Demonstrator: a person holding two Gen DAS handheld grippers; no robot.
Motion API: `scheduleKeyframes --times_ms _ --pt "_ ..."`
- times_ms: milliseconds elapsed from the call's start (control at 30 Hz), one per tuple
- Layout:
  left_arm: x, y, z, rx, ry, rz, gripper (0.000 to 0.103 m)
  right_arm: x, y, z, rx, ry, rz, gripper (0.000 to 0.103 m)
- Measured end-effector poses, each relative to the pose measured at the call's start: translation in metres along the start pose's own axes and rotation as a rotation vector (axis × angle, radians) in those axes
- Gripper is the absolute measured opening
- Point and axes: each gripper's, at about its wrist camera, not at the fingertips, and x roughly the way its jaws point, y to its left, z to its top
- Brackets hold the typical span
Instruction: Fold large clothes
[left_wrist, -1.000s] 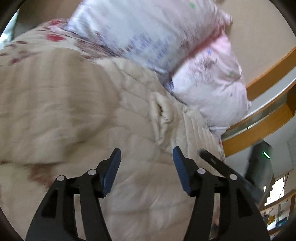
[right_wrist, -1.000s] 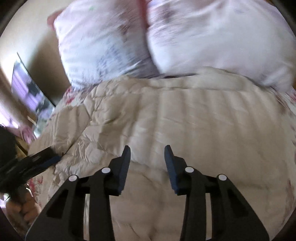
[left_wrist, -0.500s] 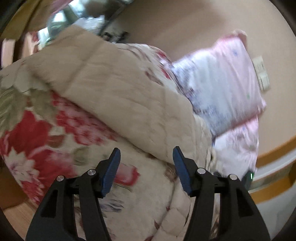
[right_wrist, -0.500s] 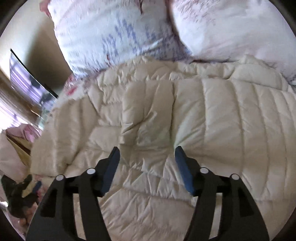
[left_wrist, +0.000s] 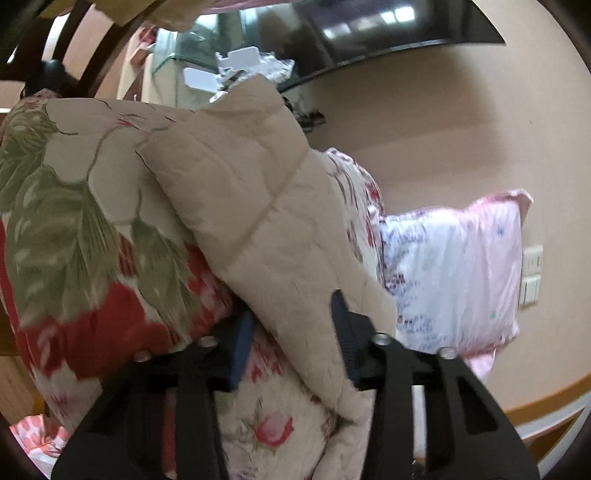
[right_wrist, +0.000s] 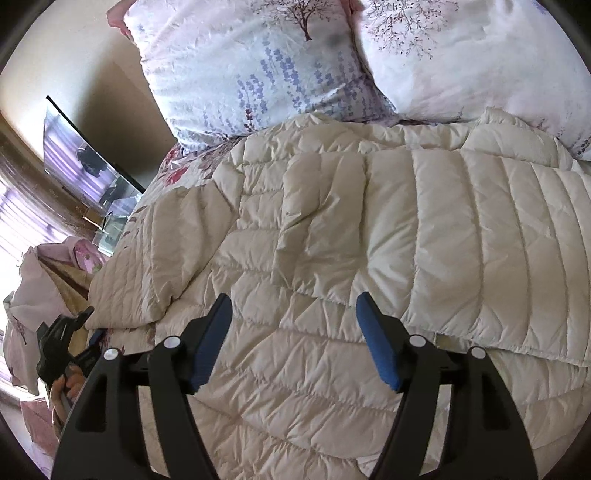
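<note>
A cream quilted down jacket lies spread on the bed, one sleeve folded over its body. My right gripper is open and empty, just above the jacket's lower part. In the left wrist view a cream quilted flap of the jacket hangs over the bed's side. My left gripper is open with its jaws on either side of this flap; its left finger is partly hidden behind the fabric. The left gripper also shows small in the right wrist view, at the bed's left edge.
A floral bedspread with red flowers and green leaves covers the bed under the jacket. Two pale flowered pillows lean at the head of the bed. A dark screen hangs on the beige wall. Pink bedding is heaped beside the bed.
My left gripper has swung down from above the jacket to the bed's side, and the jacket flap now sits between its jaws. My right gripper has opened wider and moved closer to the jacket.
</note>
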Motion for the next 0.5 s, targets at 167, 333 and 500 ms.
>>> scheduleKeyframes --times_ms 167,333,500 --pt "0.004 0.01 0.009 -0.055 -0.011 -0.016 0.005 -0.004 -0.007 -0.006 -0.004 0.006 -0.001 0.07" --pt "-0.005 -0.041 0.003 0.097 -0.031 -0.068 0.004 -0.025 -0.022 -0.011 0.003 -0.037 -0.022 0.07" --pt "-0.001 -0.129 -0.032 0.306 0.028 -0.208 0.004 -0.05 -0.041 -0.013 0.019 -0.092 -0.034 0.07"
